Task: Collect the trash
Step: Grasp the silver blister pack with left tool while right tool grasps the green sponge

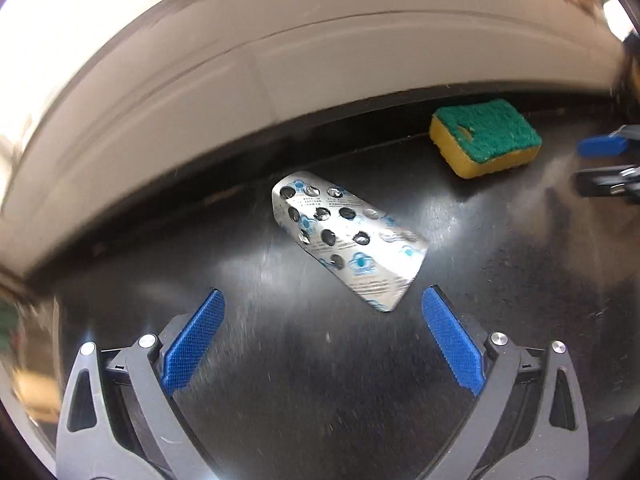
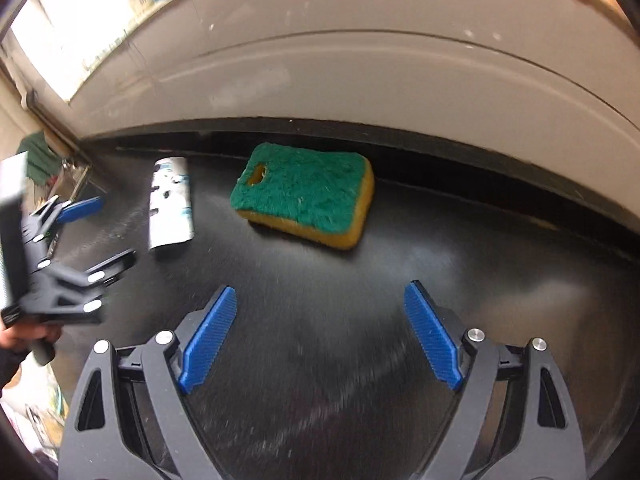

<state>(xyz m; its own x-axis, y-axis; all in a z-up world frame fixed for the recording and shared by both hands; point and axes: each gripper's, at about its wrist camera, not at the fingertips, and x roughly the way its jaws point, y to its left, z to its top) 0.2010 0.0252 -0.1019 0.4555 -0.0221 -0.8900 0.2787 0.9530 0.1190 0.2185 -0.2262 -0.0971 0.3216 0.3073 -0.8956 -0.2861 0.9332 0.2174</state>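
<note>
Silver foil blister pack [image 1: 346, 238] lay flat on the dark counter [image 1: 320, 380], well left of the green-and-yellow sponge [image 1: 486, 138], which sat against the pale back wall [image 1: 200, 92]. You held the left gripper [image 1: 322, 332] above the pack and the right gripper [image 2: 320, 330] short of the sponge, both spread wide, nothing held. Judged step: approach; next, lower and close on each piece's edges.

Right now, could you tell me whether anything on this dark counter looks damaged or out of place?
Yes. The foil blister pack lies flat with most of its pockets punched out, so it looks spent. The green-topped sponge beside it has a small hole torn through its scouring pad near one corner. Nothing appears spilled.
</note>
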